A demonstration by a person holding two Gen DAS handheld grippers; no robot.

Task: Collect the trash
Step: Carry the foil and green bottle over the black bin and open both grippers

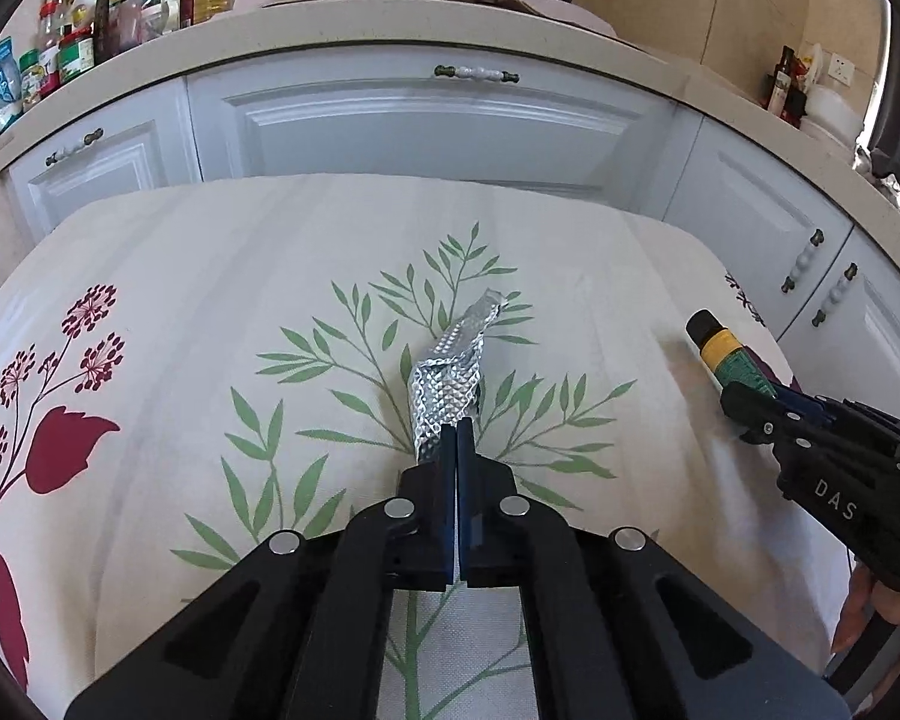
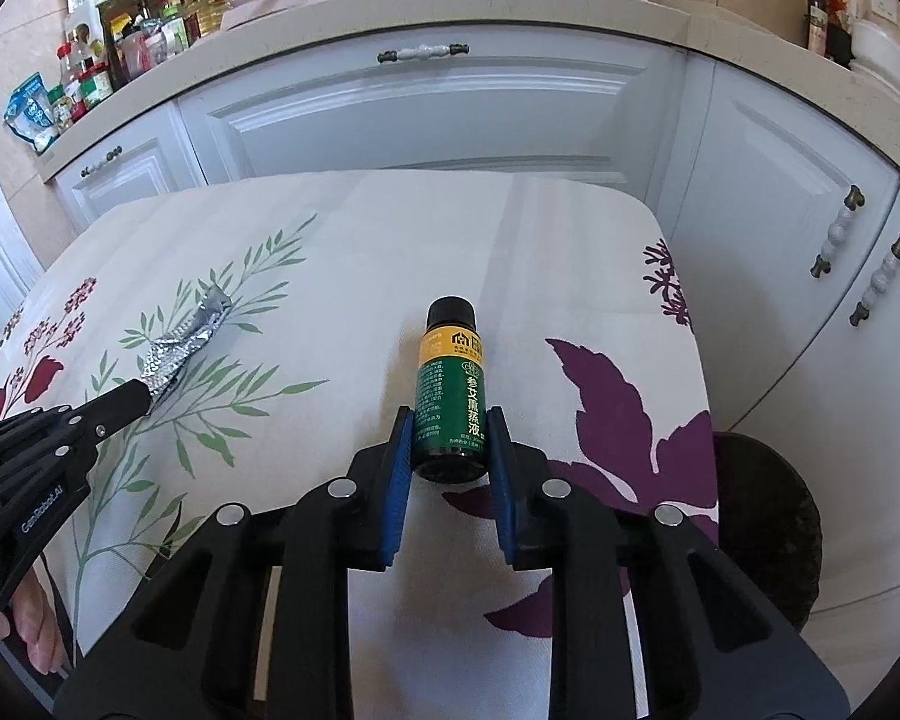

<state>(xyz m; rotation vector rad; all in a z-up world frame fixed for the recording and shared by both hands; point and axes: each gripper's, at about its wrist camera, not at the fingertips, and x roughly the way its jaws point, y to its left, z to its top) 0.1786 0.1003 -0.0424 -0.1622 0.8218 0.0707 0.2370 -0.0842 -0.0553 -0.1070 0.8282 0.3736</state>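
A crumpled silver foil wrapper (image 1: pixel 450 378) lies on the flowered tablecloth (image 1: pixel 210 276), and my left gripper (image 1: pixel 456 429) is shut on its near end. The same foil wrapper (image 2: pixel 180 348) shows at the left of the right wrist view, held by the left gripper (image 2: pixel 144 399). A small green bottle (image 2: pixel 450 396) with a yellow band and black cap lies on the cloth, cap pointing away. My right gripper (image 2: pixel 450 420) is shut on its lower half, blue pads pressing both sides. In the left wrist view the bottle (image 1: pixel 726 354) and right gripper (image 1: pixel 744 405) sit at the right.
White cabinet doors (image 1: pixel 426 126) stand just behind the table, under a counter with jars and bottles (image 1: pixel 78 30) at the left. A dark round object (image 2: pixel 768 528) sits low beside the table's right edge. A hand (image 2: pixel 36 624) holds the left gripper.
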